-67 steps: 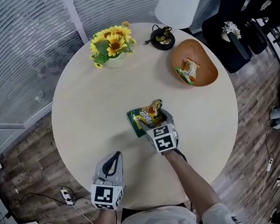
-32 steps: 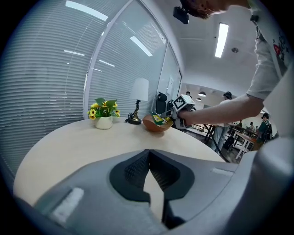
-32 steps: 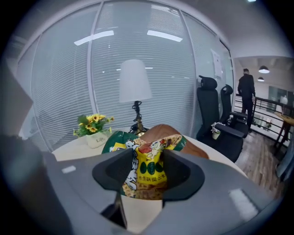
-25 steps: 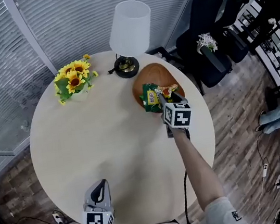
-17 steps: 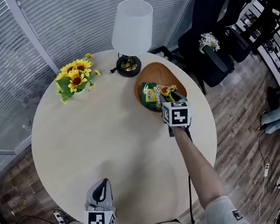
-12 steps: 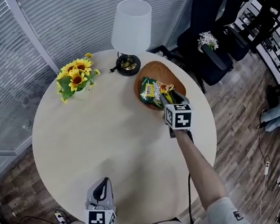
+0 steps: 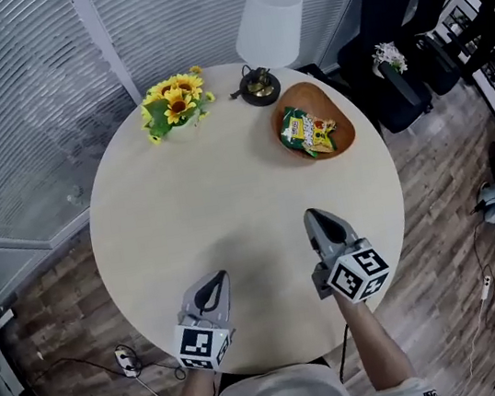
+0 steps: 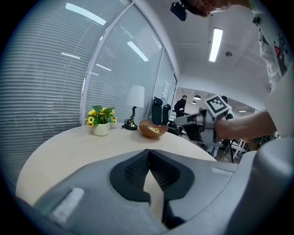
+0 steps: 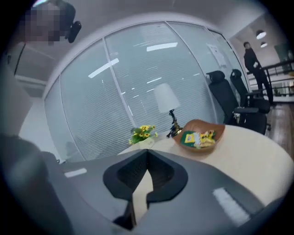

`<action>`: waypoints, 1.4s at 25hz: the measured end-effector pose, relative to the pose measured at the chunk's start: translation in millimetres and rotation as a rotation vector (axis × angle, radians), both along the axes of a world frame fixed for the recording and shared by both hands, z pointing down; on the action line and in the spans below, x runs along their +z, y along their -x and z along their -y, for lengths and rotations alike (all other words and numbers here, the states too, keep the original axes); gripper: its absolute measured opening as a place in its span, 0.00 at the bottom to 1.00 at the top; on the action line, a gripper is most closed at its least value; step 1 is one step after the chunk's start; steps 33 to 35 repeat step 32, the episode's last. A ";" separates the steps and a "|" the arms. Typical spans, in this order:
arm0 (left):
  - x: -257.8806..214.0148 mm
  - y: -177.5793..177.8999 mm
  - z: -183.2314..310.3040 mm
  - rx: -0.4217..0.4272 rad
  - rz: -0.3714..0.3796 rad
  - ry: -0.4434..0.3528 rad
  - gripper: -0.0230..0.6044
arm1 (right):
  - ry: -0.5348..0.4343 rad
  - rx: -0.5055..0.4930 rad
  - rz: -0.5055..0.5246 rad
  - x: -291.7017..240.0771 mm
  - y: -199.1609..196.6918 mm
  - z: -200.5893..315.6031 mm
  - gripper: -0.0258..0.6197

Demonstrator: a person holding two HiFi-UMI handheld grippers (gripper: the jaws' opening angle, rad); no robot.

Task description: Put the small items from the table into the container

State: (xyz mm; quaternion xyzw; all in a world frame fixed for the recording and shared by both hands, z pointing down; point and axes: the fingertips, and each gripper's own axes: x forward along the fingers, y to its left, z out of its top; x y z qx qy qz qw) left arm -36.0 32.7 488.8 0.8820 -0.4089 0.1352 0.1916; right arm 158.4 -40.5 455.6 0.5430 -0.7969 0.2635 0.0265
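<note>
Round beige table (image 7: 227,186) from above, both grippers hovered over its near edge, well apart from each other. Left gripper (image 7: 218,277) sat at the near left, marker cube toward the person, pointing across the table. In the left gripper view, its jaws were together at the tips (image 8: 148,151), nothing between them, only bare tabletop visible through the slot lower down. Right gripper (image 7: 312,217) sat at the near right, angled toward the far side of the table. In the right gripper view, its jaws were also closed tip to tip (image 9: 147,151) and empty.

Task items: green and yellow snack packets (image 7: 307,131) lay inside the brown oval wooden bowl (image 7: 308,95) at the far right of the table, well apart from both grippers. From the right gripper view, the packets (image 9: 197,137) rested against the inner wall of the bowl (image 9: 216,131), the green one to the left of the yellow one.

Black-based table lamp with white shade (image 7: 267,12) stood just beside the bowl on the far edge. White pot of yellow sunflowers (image 7: 174,101) stood at the far left, near the lamp. No loose small items showed on the tabletop.

The left gripper view also caught the right gripper (image 8: 206,120) off to the right, held in a hand, with the bowl (image 8: 153,129), lamp (image 8: 134,98) and sunflowers (image 8: 101,120) beyond. Black office chairs (image 7: 395,10) stood past the table on wood-look flooring (image 7: 430,173).
</note>
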 end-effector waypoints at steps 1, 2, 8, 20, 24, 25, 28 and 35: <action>-3.3 0.4 0.5 0.009 -0.004 -0.011 0.03 | 0.015 -0.013 0.015 3.1 16.7 -18.0 0.04; -6.1 -0.2 1.4 0.022 -0.009 -0.023 0.03 | 0.019 -0.019 0.005 6.1 31.0 -34.7 0.04; -2.7 18.8 -18.3 0.088 -0.009 -0.019 0.03 | 0.063 0.021 -0.067 36.7 102.9 -117.4 0.04; -34.5 25.2 -48.8 0.142 -0.015 -0.077 0.03 | 0.010 0.011 -0.082 8.2 135.2 -158.7 0.04; -37.8 25.7 -52.8 0.146 -0.016 -0.082 0.03 | 0.000 0.012 -0.084 3.8 136.2 -159.0 0.04; -37.4 26.6 -51.8 0.148 -0.015 -0.081 0.03 | -0.001 0.014 -0.082 3.2 137.0 -157.1 0.04; -35.2 30.7 -50.7 0.147 -0.013 -0.076 0.03 | -0.003 0.016 -0.078 2.4 141.0 -154.3 0.04; -35.9 31.9 -48.2 0.142 -0.015 -0.080 0.03 | -0.005 0.010 -0.079 2.0 143.3 -152.6 0.04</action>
